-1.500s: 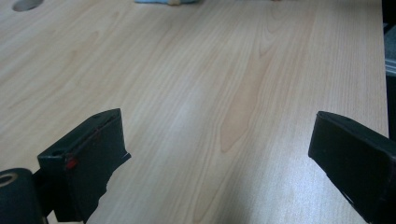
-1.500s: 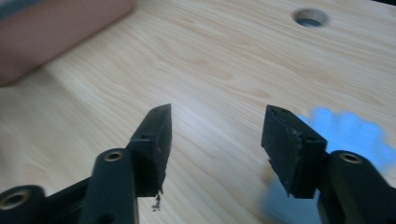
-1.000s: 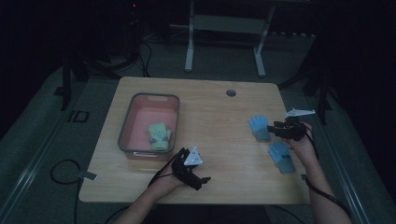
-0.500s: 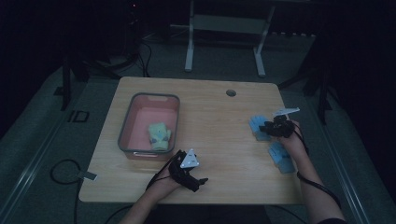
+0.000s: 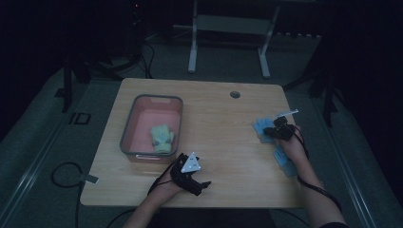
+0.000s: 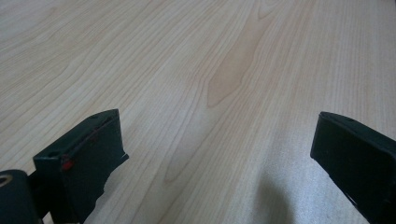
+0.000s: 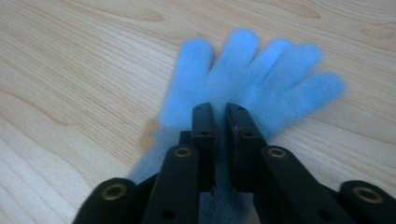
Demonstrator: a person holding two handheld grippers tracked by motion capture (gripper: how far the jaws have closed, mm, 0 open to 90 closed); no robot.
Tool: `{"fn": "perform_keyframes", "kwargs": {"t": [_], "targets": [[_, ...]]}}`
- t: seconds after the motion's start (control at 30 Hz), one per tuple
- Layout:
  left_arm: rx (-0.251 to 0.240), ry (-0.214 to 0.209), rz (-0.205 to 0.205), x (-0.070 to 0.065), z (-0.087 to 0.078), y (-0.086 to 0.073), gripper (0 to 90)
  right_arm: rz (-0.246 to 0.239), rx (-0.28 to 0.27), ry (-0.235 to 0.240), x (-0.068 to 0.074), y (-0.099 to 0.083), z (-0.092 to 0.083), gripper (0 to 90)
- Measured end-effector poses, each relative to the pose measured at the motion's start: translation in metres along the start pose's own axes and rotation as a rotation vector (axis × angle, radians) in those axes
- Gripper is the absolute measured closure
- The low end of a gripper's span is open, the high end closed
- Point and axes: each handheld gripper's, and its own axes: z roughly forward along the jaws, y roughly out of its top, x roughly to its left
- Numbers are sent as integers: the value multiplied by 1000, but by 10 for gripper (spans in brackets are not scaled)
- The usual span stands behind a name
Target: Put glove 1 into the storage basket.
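Now right tool nearly closed, pinching blue glove flat beneath it.

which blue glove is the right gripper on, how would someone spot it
Start at the wooden table and go to its right edge, where two blue gloves lie. It is the far glove, fingers spread flat, with the right gripper closed on it. The near glove lies by the person's wrist.

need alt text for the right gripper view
The right claw, its jaws nearly closed, pinches a fuzzy blue glove lying flat on a light wooden table. The glove's fingers spread away from the camera.
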Motion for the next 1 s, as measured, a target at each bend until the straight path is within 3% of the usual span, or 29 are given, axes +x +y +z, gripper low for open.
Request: {"fn": "perform_keyframes", "kwargs": {"t": [0.2,0.37,0.53,0.8,1.0], "targets": [[-3,4,7,1,0,-1,25,16,-33,6,19,12,-26,873],[-6,3,8,0,0,-1,25,-17,-84,-2,45,21,-48,872],[-7,3,11,1,-1,-1,25,-36,-114,36,71,24,-64,872],[-26,19,16,0,-2,-2,25,-90,-134,103,113,20,-74,872],[-28,16,13,1,-2,-3,25,-113,-125,94,141,13,-70,872]]}}
